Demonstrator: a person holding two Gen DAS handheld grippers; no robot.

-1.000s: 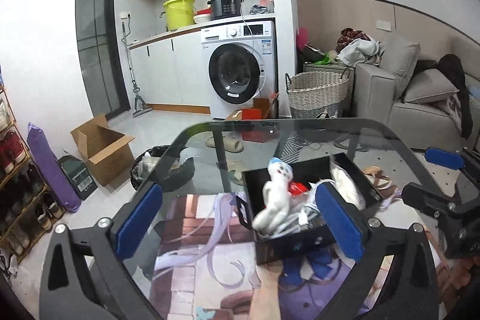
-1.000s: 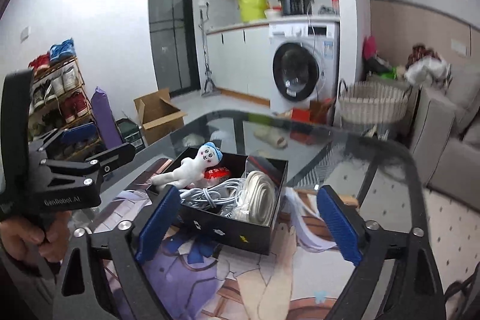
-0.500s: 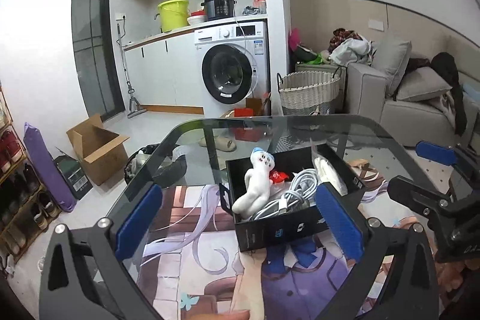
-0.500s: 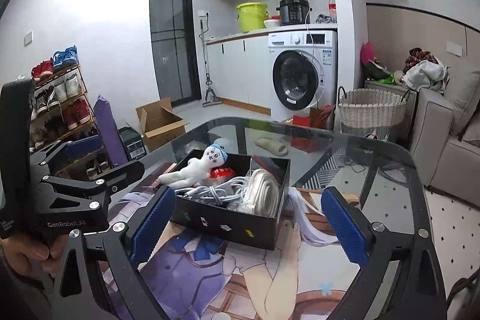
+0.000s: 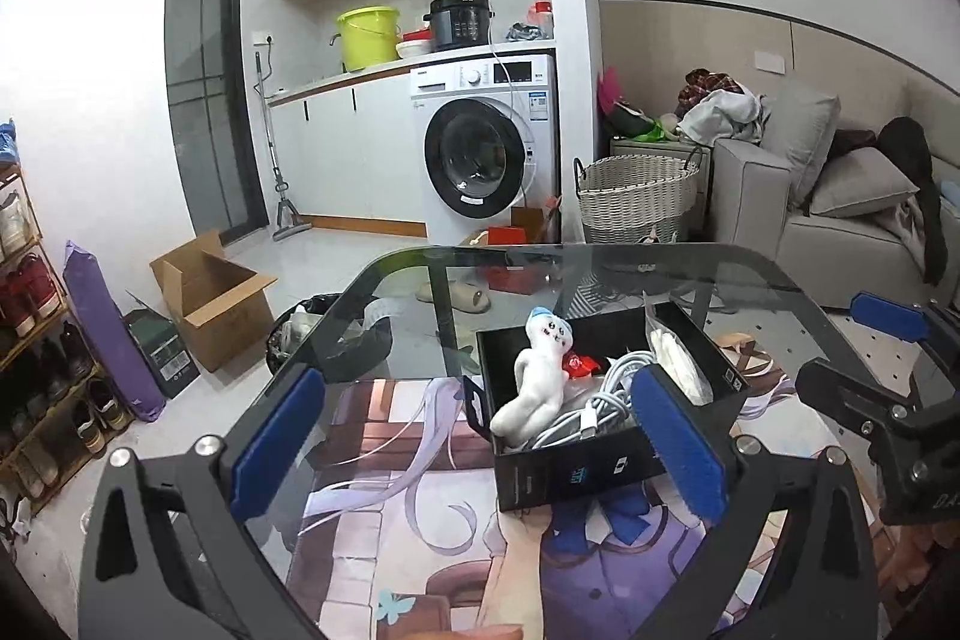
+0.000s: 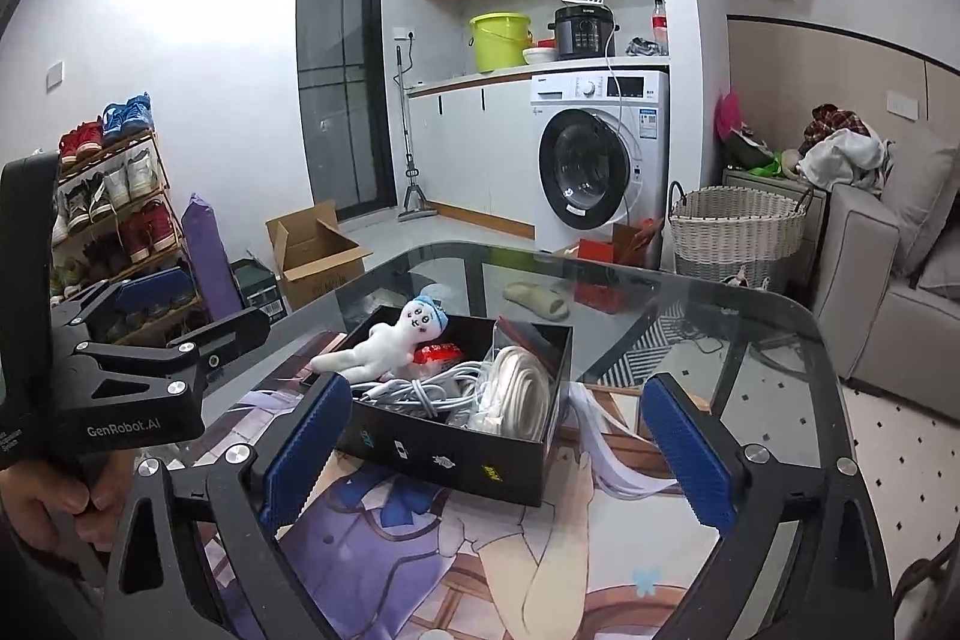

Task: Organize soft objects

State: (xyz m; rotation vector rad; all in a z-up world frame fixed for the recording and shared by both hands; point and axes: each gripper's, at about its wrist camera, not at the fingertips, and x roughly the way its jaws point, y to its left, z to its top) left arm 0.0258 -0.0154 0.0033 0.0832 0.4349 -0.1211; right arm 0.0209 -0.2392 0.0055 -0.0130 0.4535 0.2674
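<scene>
A black open box [image 5: 606, 469] [image 6: 456, 451] stands on a printed mat on the glass table. In it lie a white plush doll with a blue cap [image 5: 537, 379] [image 6: 384, 343], a small red packet [image 5: 579, 366] [image 6: 435, 355], white cables [image 5: 600, 403] [image 6: 420, 391] and a bagged white coil [image 6: 519, 388]. My left gripper [image 5: 480, 445] is open and empty, in front of the box. My right gripper [image 6: 498, 460] is open and empty, also short of the box.
The printed mat [image 5: 390, 508] [image 6: 480, 550] covers the near part of the glass table [image 5: 630, 268]. Beyond it are a washing machine [image 5: 486, 148], a wicker basket [image 5: 636, 199], a cardboard box [image 5: 210, 298], a shoe rack [image 6: 108, 202] and a grey sofa [image 5: 840, 208].
Both grippers have drawn back and up from the box, so it sits farther off in both views. Both stay open. The box contents have not moved.
</scene>
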